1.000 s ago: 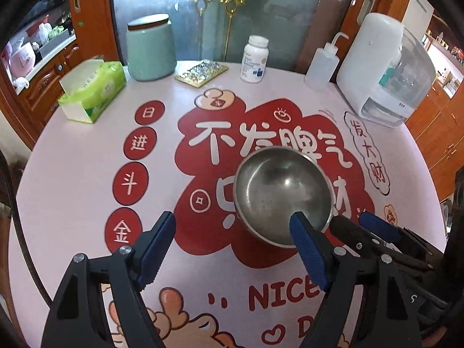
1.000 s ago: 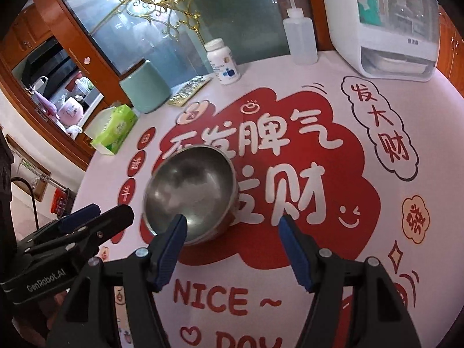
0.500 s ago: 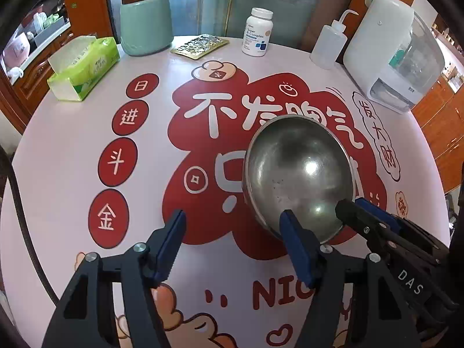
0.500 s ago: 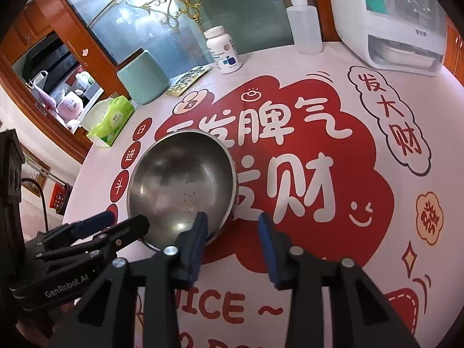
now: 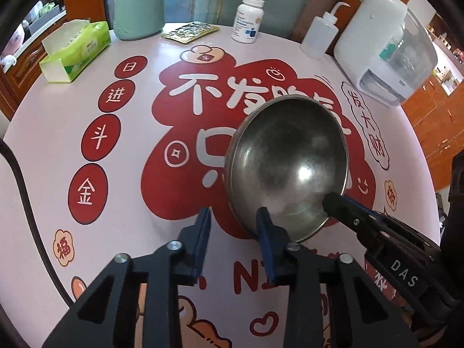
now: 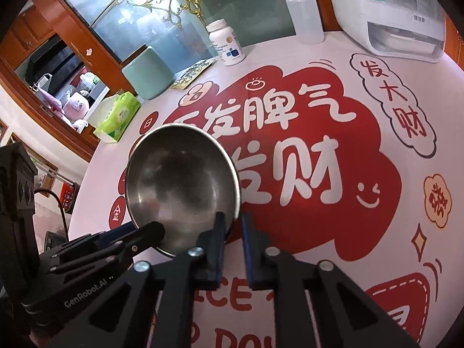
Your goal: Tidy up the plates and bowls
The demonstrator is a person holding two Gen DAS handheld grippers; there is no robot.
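Since a second back: both pairs of tongs narrowed from wide spread; steel bowl [image 5: 290, 168] tipped up, near rim raised.
Nearest: left gripper [image 5: 233, 229], jaws part-closed astride bowl's near-left rim, gap visible, not clearly pinching. Right gripper [image 6: 232, 232], jaws almost together on near-right rim, apparently pinching.
Middle: bowl at centre of printed table [image 5: 43, 150], tilted.
Far edge: tissue pack [image 5: 76, 49], green canister [image 5: 137, 10], pill bottle [image 5: 248, 18], squeeze bottle [image 5: 319, 33], white appliance [image 5: 382, 46].
Handling, as judgement: seat both pinches before lifting; keep rim level; slippery steel, liable to swing.
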